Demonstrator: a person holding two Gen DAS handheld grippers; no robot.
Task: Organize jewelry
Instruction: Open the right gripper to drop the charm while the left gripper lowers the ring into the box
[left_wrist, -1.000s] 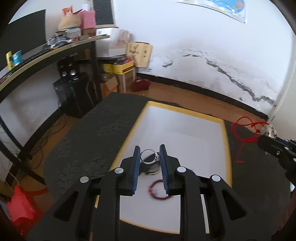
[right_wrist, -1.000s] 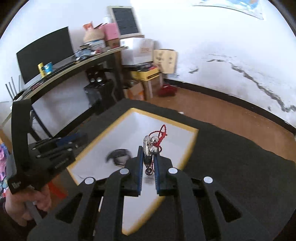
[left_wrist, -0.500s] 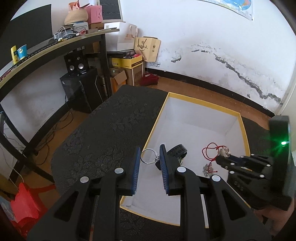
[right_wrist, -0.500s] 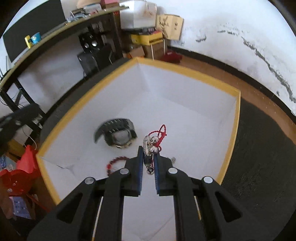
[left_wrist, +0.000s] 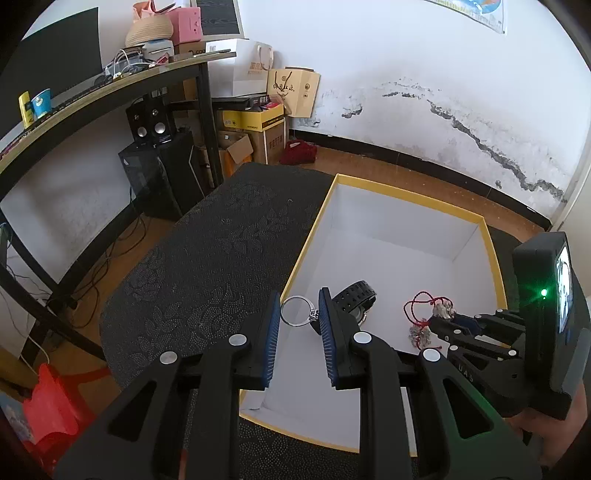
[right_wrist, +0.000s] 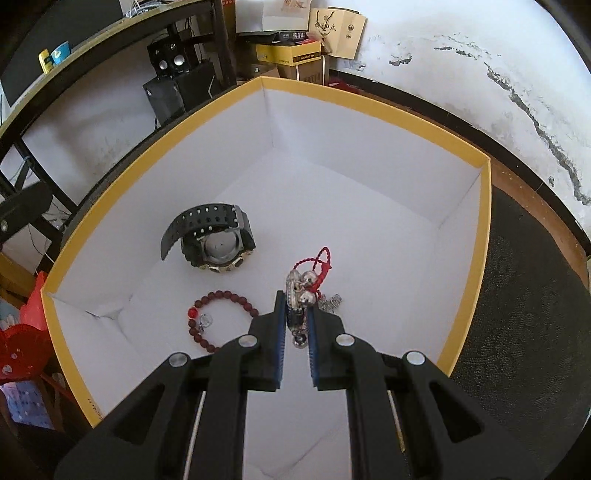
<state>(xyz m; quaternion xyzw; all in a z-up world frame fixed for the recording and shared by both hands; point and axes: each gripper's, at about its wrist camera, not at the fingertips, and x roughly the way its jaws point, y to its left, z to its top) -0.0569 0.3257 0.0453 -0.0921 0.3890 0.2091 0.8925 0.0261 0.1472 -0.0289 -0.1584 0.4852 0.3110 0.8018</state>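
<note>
Nearest to me, my left gripper (left_wrist: 298, 312) has its blue-padded fingers (left_wrist: 272, 325) closed on a thin silver ring (left_wrist: 298, 311), which sits upright between the pads right over the near-left edge of the box (left_wrist: 493, 254). My right gripper (right_wrist: 296, 314) is down inside that box, its fingers (right_wrist: 279, 321) pinched narrow on a silver charm (right_wrist: 298, 290) strung on a red cord (right_wrist: 318, 263); the cord loops up and away past the fingertips, and more small silver pieces hang just beside the right pad. From the left wrist view I can see the same gripper (left_wrist: 437, 322) reaching in from the right with the charm at its tip, the cord trailing onto the white floor of the box. Just left of my right fingers a dark red bead bracelet (right_wrist: 218, 317) lies flat on the box floor. A little farther in, a black wristwatch (right_wrist: 212, 240) rests on its side, strap curled above the case. The box is white inside with a yellow rim and stands on a dark patterned worktop (left_wrist: 207, 266). Beyond it are a wooden floor, a stained white wall, and a desk (left_wrist: 110, 92) piled with clutter at far left.
</note>
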